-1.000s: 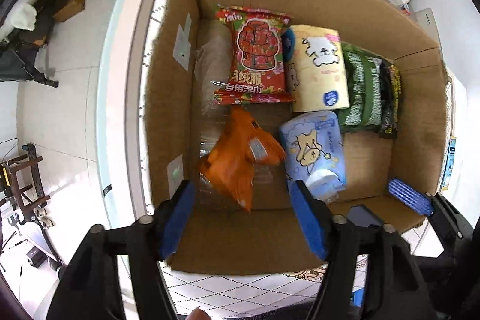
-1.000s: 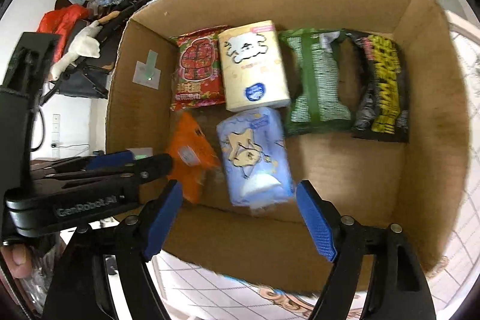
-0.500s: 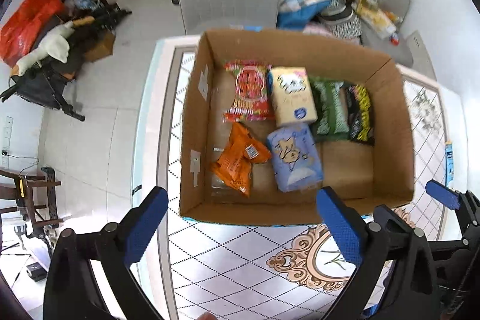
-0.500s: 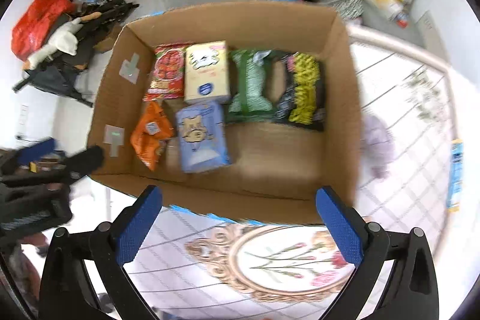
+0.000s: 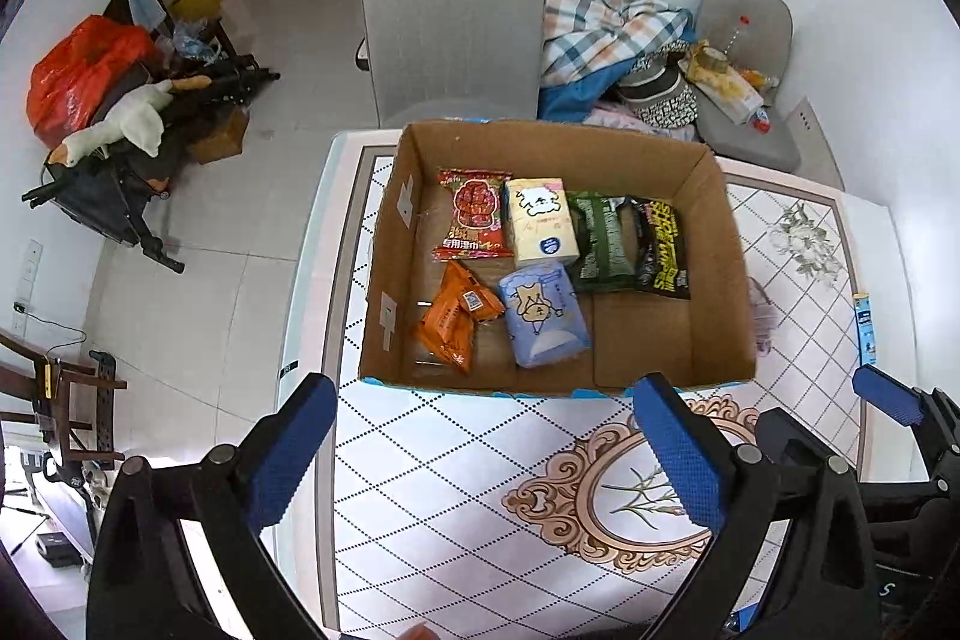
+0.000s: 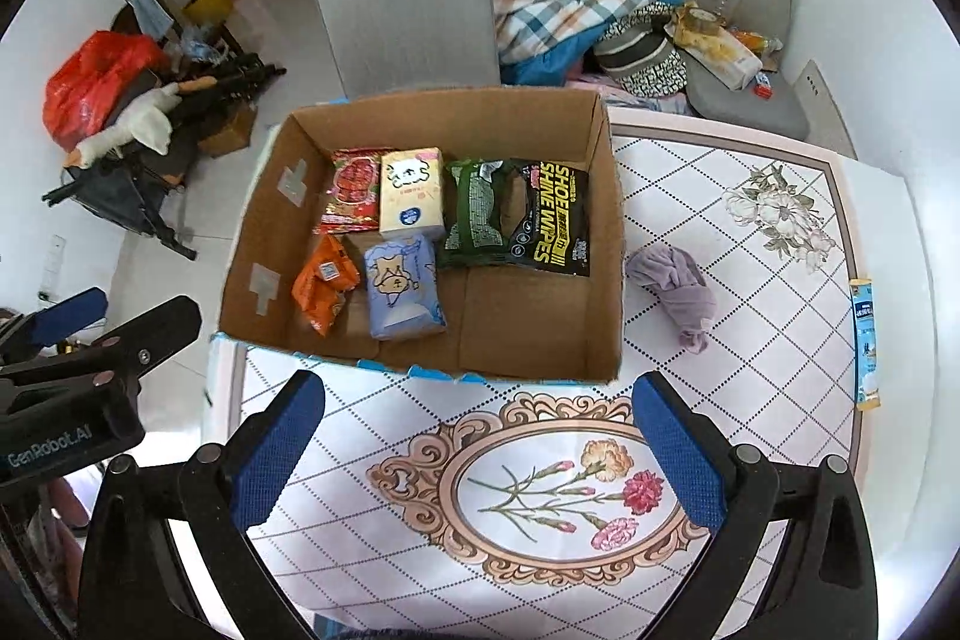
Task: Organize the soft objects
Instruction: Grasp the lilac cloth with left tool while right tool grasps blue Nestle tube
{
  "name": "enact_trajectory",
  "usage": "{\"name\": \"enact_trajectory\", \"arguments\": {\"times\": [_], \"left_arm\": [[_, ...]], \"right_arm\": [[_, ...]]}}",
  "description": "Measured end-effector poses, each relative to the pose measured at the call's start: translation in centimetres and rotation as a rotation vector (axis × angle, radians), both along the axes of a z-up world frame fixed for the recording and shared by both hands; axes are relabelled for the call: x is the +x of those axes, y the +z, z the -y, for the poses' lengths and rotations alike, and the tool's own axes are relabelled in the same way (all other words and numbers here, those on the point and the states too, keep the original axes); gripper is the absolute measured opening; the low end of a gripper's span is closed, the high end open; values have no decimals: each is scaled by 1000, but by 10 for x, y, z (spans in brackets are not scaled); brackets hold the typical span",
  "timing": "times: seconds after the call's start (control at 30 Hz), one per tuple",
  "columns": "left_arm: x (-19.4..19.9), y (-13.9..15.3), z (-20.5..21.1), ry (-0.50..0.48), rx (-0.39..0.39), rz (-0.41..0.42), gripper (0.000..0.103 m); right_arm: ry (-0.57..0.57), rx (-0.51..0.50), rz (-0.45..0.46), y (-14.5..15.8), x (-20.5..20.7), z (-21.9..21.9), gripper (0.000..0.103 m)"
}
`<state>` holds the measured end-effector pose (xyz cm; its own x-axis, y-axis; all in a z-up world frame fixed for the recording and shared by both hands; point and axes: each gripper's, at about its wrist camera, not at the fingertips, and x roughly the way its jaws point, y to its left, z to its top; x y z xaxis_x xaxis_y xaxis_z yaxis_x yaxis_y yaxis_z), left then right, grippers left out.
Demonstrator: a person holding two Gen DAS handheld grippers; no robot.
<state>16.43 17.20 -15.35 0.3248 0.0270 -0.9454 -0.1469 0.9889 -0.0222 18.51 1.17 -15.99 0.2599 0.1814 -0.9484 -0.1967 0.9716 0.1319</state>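
Both grippers have pulled back from the box [image 6: 420, 244], left gripper [image 5: 480, 454] and right gripper [image 6: 480, 451] wide and empty; the purple cloth [image 6: 675, 289] lies right of it, so pinch its bunched middle.

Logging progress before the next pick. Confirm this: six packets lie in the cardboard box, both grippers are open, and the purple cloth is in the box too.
Not quite: the purple cloth lies on the table, outside the cardboard box, as the right wrist view shows. Six packets do lie inside, and the left gripper and right gripper are open.
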Motion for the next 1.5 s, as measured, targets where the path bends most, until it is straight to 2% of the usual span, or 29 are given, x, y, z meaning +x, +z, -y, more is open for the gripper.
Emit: {"name": "enact_trajectory", "arguments": {"times": [0.13,0.23,0.33,0.47,0.6,0.67,0.7,0.8,0.93,1.07,1.13,1.27,1.33,1.43,1.5], "left_arm": [[-2,10,20,-26,-30,2,101],[2,19,52,-69,-63,23,101],[14,23,101,-147,-65,30,101],[37,11,172,-248,-154,26,101],[71,-26,251,-331,-145,-45,101],[92,-55,285,-348,-134,-121,101],[107,-77,302,-347,-134,-186,101],[135,-125,331,-318,-135,-304,101],[160,-177,348,-279,-141,-412,101],[172,-221,348,-183,-197,-501,98],[176,-235,349,-160,-190,-524,95],[181,-236,358,-181,-132,-489,95],[181,-234,368,-200,-99,-486,94],[179,-232,376,-216,-83,-480,94],[178,-234,374,-193,-60,-483,94]], "right_arm": [[-1,45,4,11,-10,15,103],[-25,122,-23,14,-14,40,103],[-79,143,-27,15,-15,79,103],[-176,143,-30,11,-12,158,103],[-326,105,-53,-8,-6,251,103],[-406,81,-77,-25,0,304,103],[-428,71,-84,-30,3,321,103],[-507,14,-125,-59,20,385,103],[-597,22,-200,-107,48,455,103],[-634,61,-245,-148,77,487,103],[-632,59,-273,-168,92,494,103],[-604,32,-325,-204,113,498,103],[-585,-17,-353,-222,123,499,100],[-569,-46,-388,-241,130,497,98],[-567,-54,-394,-246,132,496,98]]}}
